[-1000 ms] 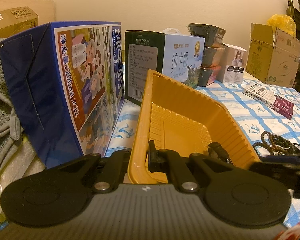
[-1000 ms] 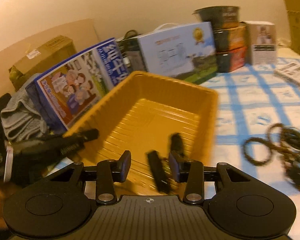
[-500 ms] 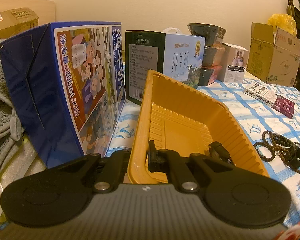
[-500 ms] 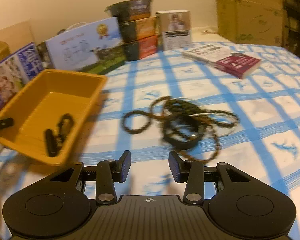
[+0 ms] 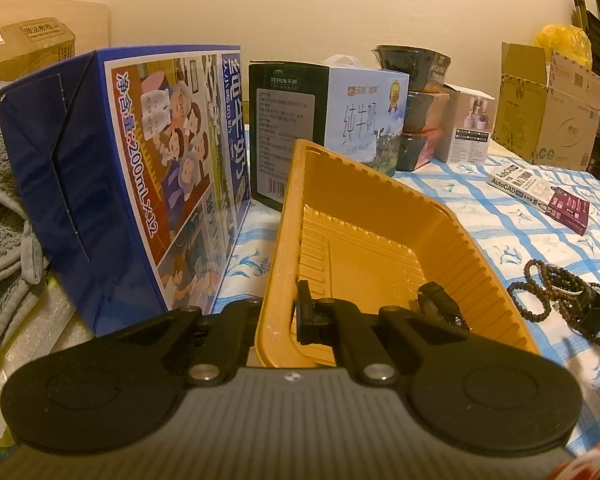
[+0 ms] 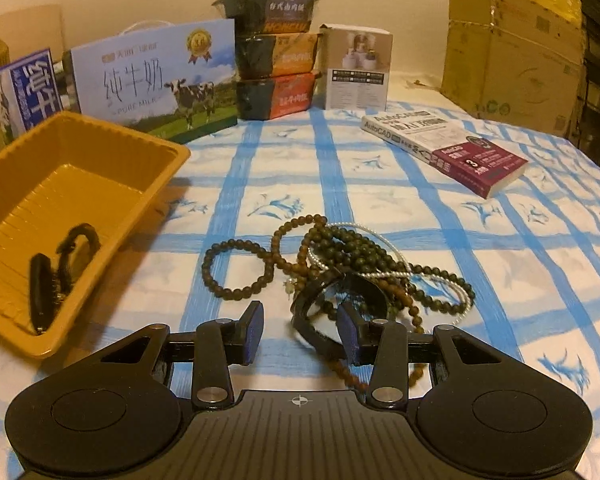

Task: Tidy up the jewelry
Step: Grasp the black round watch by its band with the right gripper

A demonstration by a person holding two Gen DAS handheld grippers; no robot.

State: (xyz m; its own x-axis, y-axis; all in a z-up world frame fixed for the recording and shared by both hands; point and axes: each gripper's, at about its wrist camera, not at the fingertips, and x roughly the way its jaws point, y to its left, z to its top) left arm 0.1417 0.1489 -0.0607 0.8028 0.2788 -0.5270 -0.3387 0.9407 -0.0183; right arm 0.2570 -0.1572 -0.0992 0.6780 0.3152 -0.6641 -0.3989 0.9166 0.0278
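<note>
Left gripper (image 5: 286,316): its jaws are pinching the near wall of the yellow tray (image 5: 480,256), one finger outside and one inside; it is tilting the tray's near edge up.
Right gripper (image 6: 300,330): its jaws are standing apart with nothing pressed between the pads; it is hovering low over the jewelry pile, and a black bangle (image 6: 340,296) is lying just ahead, near the right-hand finger (image 6: 350,334).
Jewelry pile (image 6: 340,256): brown and dark green bead strands and a thin pale chain are lying tangled on the cloth; a small brown bead bracelet (image 6: 236,268) is sitting at the pile's left edge.
Tray contents: dark clasp-like pieces (image 6: 60,268) are resting in the tray's low end; their exact kind is hard to tell.
Surface: a blue-and-white checked cloth (image 6: 500,280) is covering the table; the tray is sitting to the left of the pile, close by.
Surroundings: milk cartons (image 6: 152,84) are standing behind the tray; stacked bowls (image 6: 276,48), a small white box (image 6: 358,68), a book (image 6: 444,148) and a cardboard box (image 6: 512,60) are sitting farther back.
</note>
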